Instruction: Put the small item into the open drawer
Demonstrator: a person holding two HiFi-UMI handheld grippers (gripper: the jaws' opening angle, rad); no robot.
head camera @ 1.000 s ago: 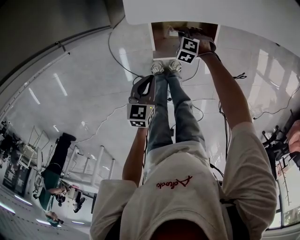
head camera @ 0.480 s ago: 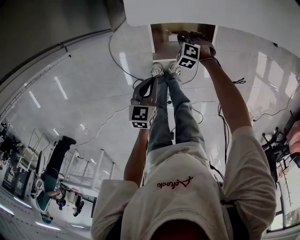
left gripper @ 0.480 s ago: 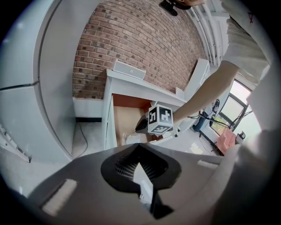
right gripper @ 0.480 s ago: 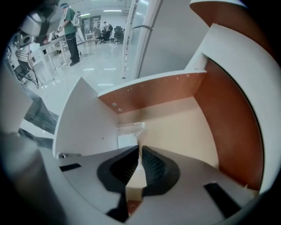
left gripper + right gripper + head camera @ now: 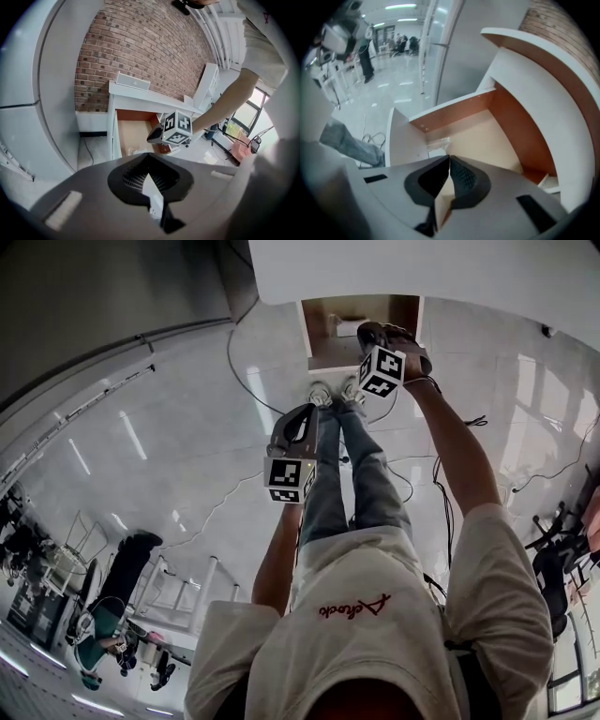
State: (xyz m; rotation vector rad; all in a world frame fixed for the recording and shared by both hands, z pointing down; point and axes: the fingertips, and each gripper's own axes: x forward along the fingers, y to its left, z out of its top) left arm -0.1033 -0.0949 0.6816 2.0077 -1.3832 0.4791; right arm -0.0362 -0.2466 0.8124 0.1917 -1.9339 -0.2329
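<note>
Obs.: drawer (image 5: pixel 319 329) stands open under the white cabinet top, pulled out toward the person's feet.

Right gripper (image 5: pixel 449 158): over the drawer, inside its front panel. Jaws are closed tip to tip with nothing between them. Only the drawer's pale floor shows through the wedge behind the pads.

Left gripper (image 5: pixel 148 154): outside the drawer, well back from the front panel on the person's side, aimed toward the drawer. Jaws are together too, and nothing is gripped. The white sliver in the gap reads as floor.

Small item: a clear packet (image 5: pixel 436 142) lies flat on the drawer floor, in the corner where the front panel meets the brown side wall. I take this to be the task's item. Nothing else loose shows in the drawer.

Key relation: the packet lies ahead of and below the right jaw tips, toward that corner and apart from them, with no contact. Its long axis appears to run along the side wall, but it is too small to be sure. The right gripper is much the nearer of the two, with the left well apart from the drawer.

Judgement: the deposit looks done, since the item is inside and free of both grippers. Any next move by the right gripper is probably a lift out. The front panel sits just beside its path, so it should clear that edge and leave the packet undisturbed.
</note>
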